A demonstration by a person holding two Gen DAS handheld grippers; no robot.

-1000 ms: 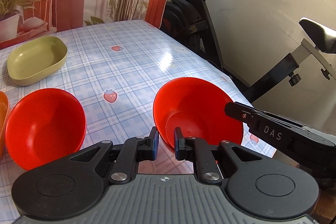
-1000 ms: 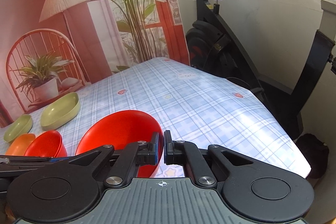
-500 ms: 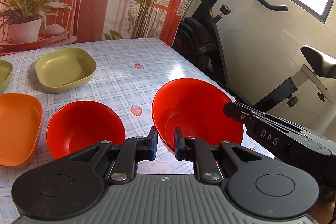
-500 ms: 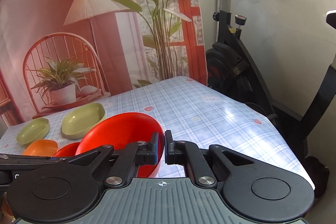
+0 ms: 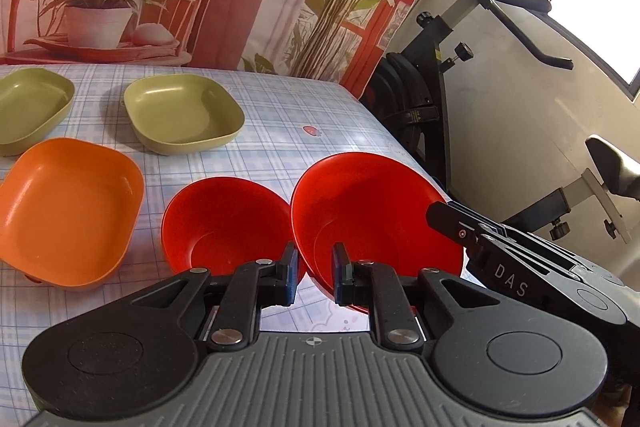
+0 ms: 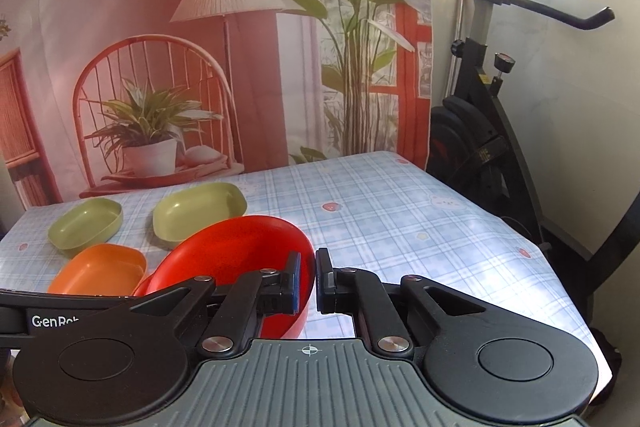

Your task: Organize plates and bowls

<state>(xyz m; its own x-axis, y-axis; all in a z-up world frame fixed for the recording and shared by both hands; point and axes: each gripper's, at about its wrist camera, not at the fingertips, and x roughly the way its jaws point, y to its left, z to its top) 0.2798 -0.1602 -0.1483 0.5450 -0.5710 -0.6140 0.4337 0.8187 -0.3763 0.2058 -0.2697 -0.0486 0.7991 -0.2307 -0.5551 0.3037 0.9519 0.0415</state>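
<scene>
My left gripper [image 5: 315, 273] and my right gripper [image 6: 307, 283] are both shut on the rim of a large red bowl [image 5: 372, 215], held above the table; it also shows in the right wrist view [image 6: 240, 255]. The right gripper's body [image 5: 520, 267] shows in the left wrist view, at the bowl's right rim. A smaller red bowl [image 5: 224, 223] sits on the table just left of the held one. An orange square plate [image 5: 64, 207] lies further left. Two green dishes [image 5: 184, 113] [image 5: 28, 107] sit behind.
The checked tablecloth [image 6: 400, 219] covers the table; its right edge runs close by the held bowl. An exercise bike [image 6: 488, 131] stands beyond that edge. A printed backdrop [image 6: 160, 67] hangs behind the table.
Both grippers have carried the large red bowl up and leftward, towards the smaller red bowl. The orange plate and both green dishes have come into view.
</scene>
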